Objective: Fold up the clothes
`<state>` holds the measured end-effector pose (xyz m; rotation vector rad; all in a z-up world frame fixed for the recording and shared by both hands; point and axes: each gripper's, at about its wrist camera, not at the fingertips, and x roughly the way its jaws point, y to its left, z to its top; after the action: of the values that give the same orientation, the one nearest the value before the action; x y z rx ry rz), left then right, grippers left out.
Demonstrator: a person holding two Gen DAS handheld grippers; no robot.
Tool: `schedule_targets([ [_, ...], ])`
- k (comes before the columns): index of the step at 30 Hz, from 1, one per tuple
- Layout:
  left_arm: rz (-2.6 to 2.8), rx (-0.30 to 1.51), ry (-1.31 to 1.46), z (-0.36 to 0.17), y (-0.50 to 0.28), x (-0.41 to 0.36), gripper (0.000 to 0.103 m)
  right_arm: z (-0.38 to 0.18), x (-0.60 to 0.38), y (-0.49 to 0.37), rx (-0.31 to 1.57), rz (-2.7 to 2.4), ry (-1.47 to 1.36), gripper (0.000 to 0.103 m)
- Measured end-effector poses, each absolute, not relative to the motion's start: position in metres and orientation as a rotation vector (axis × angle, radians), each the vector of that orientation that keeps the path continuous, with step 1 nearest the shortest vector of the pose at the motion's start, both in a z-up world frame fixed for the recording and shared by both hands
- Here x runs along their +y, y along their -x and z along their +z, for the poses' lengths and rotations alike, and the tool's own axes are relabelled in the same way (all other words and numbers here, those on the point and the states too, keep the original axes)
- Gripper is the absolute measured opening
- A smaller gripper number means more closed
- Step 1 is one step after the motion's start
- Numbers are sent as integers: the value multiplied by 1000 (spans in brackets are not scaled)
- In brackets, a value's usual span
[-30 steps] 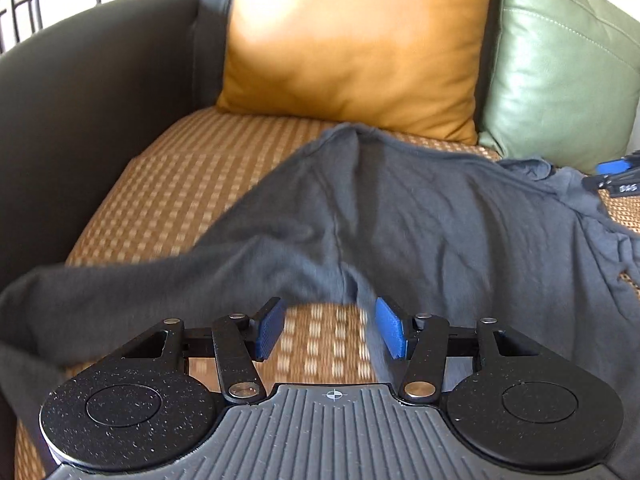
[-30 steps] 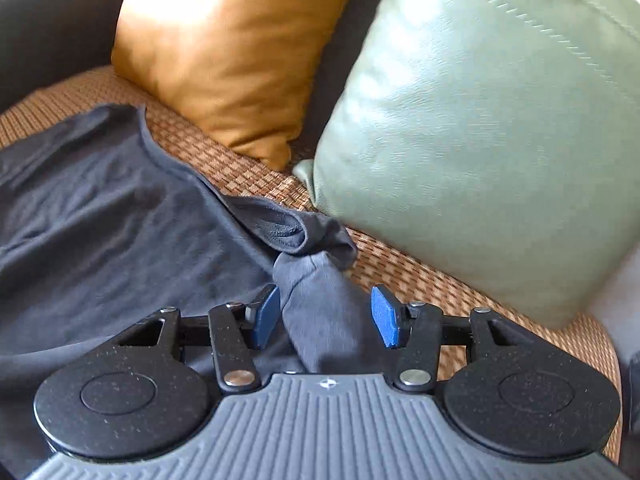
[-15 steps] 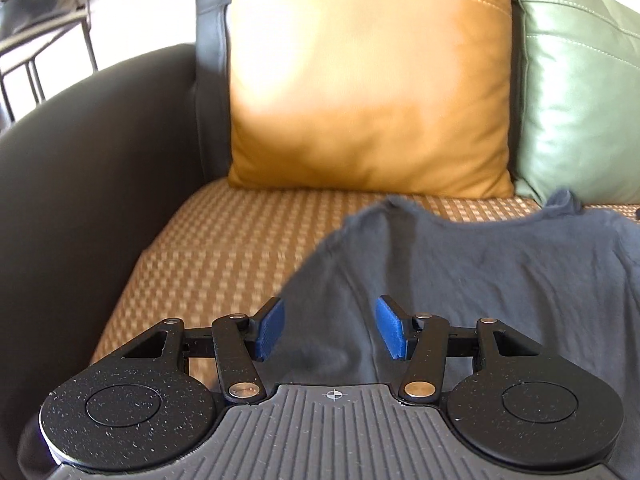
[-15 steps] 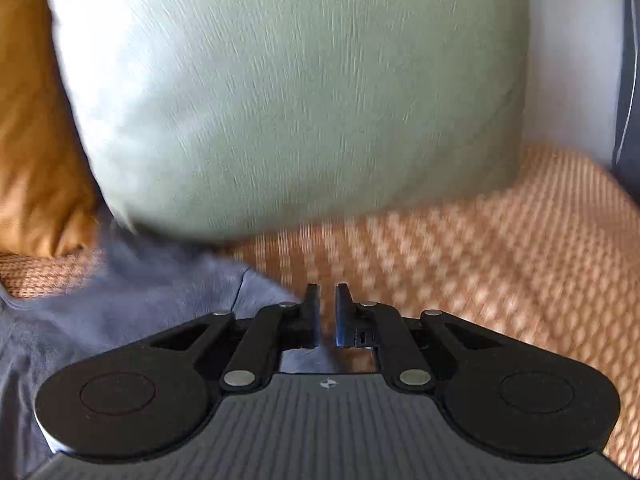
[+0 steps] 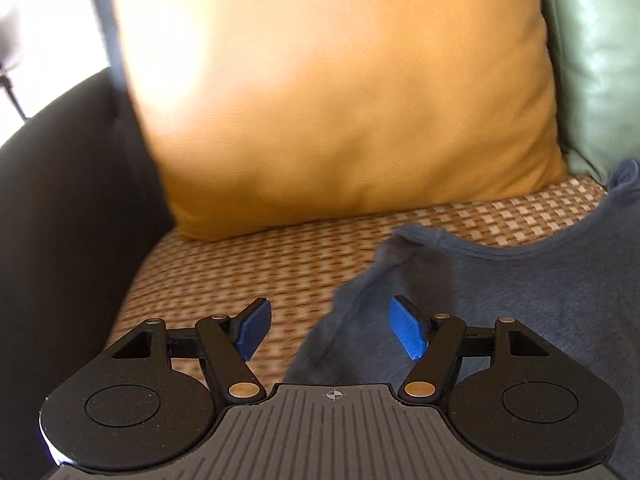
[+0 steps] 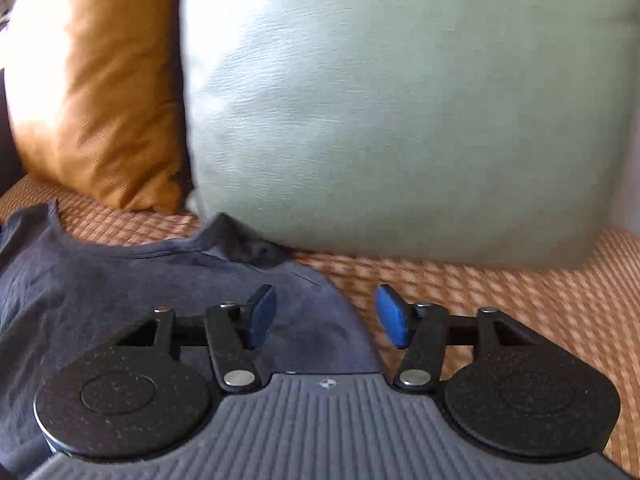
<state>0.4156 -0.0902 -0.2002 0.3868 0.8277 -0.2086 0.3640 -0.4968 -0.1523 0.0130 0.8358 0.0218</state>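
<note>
A dark grey shirt (image 5: 520, 300) lies spread on the woven sofa seat (image 5: 248, 256), its neckline toward the cushions. My left gripper (image 5: 330, 330) hovers over the shirt's left shoulder edge; its jaws are opening, with a fold of cloth below the gap and clear of the blue pads (image 5: 406, 330). In the right wrist view the shirt (image 6: 100, 280) fills the lower left. My right gripper (image 6: 326, 316) is above the shirt's right shoulder edge, jaws opening, cloth lying beneath them and the pads free of it.
An orange cushion (image 5: 332, 92) and a pale green cushion (image 6: 400, 100) lean against the sofa back. A dark leather armrest (image 5: 60, 220) rises at the left. Bare woven seat (image 6: 520, 300) extends to the right of the shirt.
Both grippers moved toward the cushions and outward to the shirt's shoulders. The right gripper shut half a second ago and has since spread apart; the left has widened. The shirt now lies flatter.
</note>
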Motion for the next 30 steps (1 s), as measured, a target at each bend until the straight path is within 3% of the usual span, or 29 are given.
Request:
schedule_targets([
  [3, -218, 839, -409, -211, -421, -93, 80, -161, -482, -380, 847, 61, 63, 68],
  [5, -233, 855, -434, -219, -422, -93, 71, -169, -477, -390, 892, 58, 90, 69],
  [6, -249, 854, -446, -221, -421, -93, 47, -173, -476, -393, 918, 62, 88, 66],
  [7, -279, 848, -448, -222, -419, -93, 18, -176, -476, -395, 943, 72, 73, 55],
  [8, -297, 844, -454, -222, -418, -95, 11, -177, -476, -396, 956, 95, 62, 41],
  [9, -290, 828, -482, -223, -417, -100, 3, -175, -475, -397, 957, 129, 53, 19],
  [10, -261, 801, -538, -227, -418, -107, 0, -174, -473, -398, 956, 141, 57, 19],
  [13, -139, 751, -666, -242, -434, -126, 0, -177, -469, -408, 935, 92, 83, 18],
  [18, 6, 734, -640, -257, -469, -135, 0, -186, -475, -427, 878, 35, 25, 19],
  [20, 42, 716, -686, -261, -471, -145, 12, -184, -478, -428, 882, 47, 17, 22],
  [22, 44, 720, -674, -249, -464, -142, 54, -176, -483, -422, 884, 62, 9, 32],
  [25, 29, 736, -604, -219, -447, -127, 60, -145, -501, -387, 846, 59, -22, 47],
  [30, -153, 773, -432, -153, -374, -116, 57, -101, -540, -297, 846, 64, -46, 50],
])
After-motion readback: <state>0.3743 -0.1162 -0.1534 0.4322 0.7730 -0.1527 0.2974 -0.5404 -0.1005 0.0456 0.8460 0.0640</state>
